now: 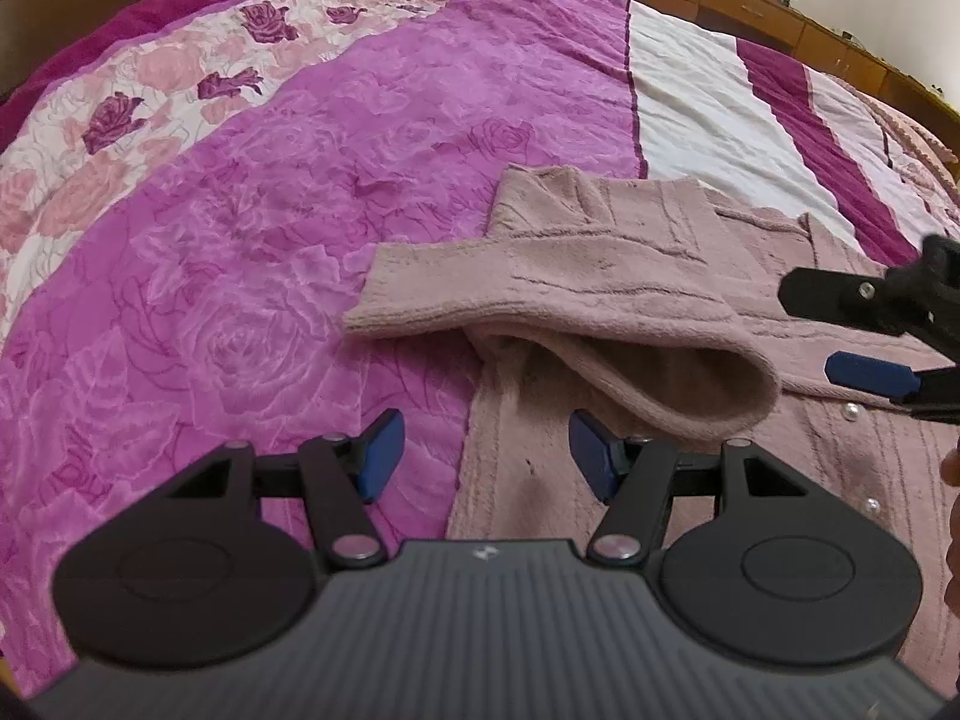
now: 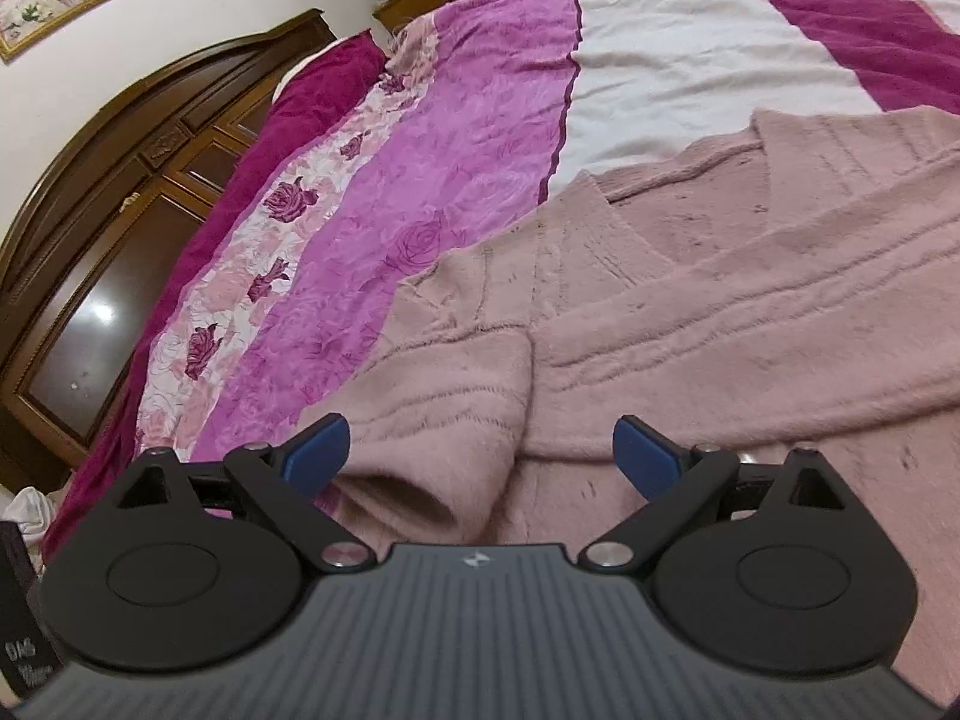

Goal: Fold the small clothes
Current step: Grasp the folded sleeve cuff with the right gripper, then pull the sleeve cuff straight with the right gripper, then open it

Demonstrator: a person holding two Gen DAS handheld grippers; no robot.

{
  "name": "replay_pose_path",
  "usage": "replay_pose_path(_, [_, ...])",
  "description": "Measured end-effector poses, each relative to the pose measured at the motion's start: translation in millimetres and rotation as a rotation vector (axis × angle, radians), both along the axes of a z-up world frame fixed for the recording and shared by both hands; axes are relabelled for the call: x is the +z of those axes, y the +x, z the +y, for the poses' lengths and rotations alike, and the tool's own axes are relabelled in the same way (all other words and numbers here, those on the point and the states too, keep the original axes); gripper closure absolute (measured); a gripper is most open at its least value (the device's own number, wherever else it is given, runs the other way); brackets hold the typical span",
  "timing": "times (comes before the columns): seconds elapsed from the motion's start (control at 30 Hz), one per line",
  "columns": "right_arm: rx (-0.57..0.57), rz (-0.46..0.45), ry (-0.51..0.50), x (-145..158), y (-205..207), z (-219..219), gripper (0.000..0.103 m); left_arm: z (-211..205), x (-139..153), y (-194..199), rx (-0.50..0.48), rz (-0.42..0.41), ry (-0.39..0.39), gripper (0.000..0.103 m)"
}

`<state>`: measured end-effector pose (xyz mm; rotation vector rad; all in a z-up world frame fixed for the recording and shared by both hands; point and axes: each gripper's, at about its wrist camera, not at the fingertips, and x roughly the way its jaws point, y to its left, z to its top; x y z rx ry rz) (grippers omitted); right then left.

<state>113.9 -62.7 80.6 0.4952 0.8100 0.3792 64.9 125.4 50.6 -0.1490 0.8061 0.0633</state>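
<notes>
Bedroom setup: pink cardigan [image 1: 630,300] laid flat on the magenta bedspread [image 1: 270,240] so its sleeve [image 1: 540,294] can fold across. Left gripper [image 1: 486,450] and right gripper [image 2: 480,450] both spread, holding nothing.

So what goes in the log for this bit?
left gripper: open, empty | right gripper: open, empty | pink sweater: on bedspread, sleeve folded across

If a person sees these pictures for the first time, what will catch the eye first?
First, the dusty-pink fuzzy cardigan spread on the bed, one sleeve folded across its body. Next, the bright magenta rose-patterned bedspread beneath it. Both the left tongs and the right tongs are open above the garment.
</notes>
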Motion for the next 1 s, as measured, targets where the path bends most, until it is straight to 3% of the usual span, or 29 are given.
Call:
replay_pose_path(0.13, [0.012, 0.025, 0.01, -7, 17, 8, 0.005, 3, -4, 8, 0.01, -0.006, 0.003, 0.041])
replay_pose_path(0.33, [-0.016, 0.138, 0.027, -24, 46, 15, 0.021, 3, -11, 16, -0.007, -0.01, 0.013, 0.041])
replay_pose_path(0.43, [0.001, 0.164, 0.018, -28, 55, 22, 0.045, 2, -13, 20, -0.015, -0.024, 0.022, 0.041])
replay_pose_path(0.5, [0.031, 0.176, 0.001, -27, 60, 28, 0.082, 1, -15, 23, -0.021, -0.04, 0.025, 0.041])
replay_pose_path(0.57, [0.05, 0.156, -0.037, -21, 62, 34, 0.092, 0, -17, 27, -0.024, -0.054, 0.03, 0.041])
replay_pose_path(0.83, [0.026, -0.211, -0.221, 44, 43, 34, 0.094, -4, -27, 35, -0.014, -0.034, 0.087, 0.041])
replay_pose_path(0.9, [-0.001, -0.261, -0.276, 46, 38, 31, 0.094, -6, -28, 35, -0.017, -0.034, 0.102, 0.041])
replay_pose_path(1.0, [-0.05, -0.258, -0.338, 34, 38, 24, 0.094, -6, -30, 35, -0.013, -0.034, 0.102, 0.041])
